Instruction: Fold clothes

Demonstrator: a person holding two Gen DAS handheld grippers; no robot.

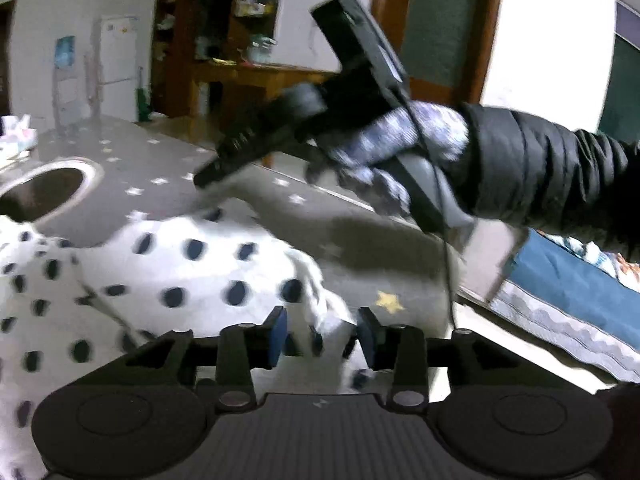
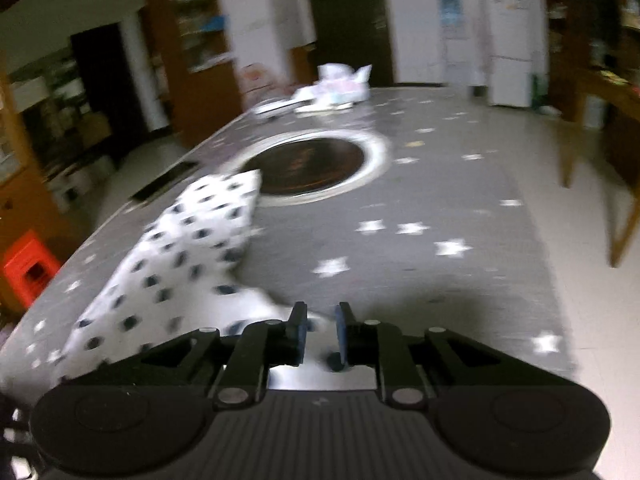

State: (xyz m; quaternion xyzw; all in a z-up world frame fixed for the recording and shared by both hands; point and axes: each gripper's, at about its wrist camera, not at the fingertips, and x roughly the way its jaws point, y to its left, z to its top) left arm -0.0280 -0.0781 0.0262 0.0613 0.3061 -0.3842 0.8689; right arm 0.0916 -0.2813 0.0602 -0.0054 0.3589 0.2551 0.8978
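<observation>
A white garment (image 1: 160, 272) with dark dots lies spread on the grey, star-printed tablecloth (image 1: 360, 240), just beside the round dark burner (image 2: 308, 164) set into the table.

The left gripper (image 1: 322, 332) sits low over the garment's near edge. Its blue pads stand apart, with a fold of dotted cloth in the gap between them; the pads do not press on it.

The right gripper (image 2: 320, 330) hangs above the garment's near corner. Its pads are close together but a narrow gap shows, and nothing is clamped in it. From the left side it appears raised over the table, blurred, carried by a gloved hand (image 1: 384, 152) in a black sleeve (image 1: 540, 172).

A white bundle (image 2: 340, 84) rests at the table's far end.
</observation>
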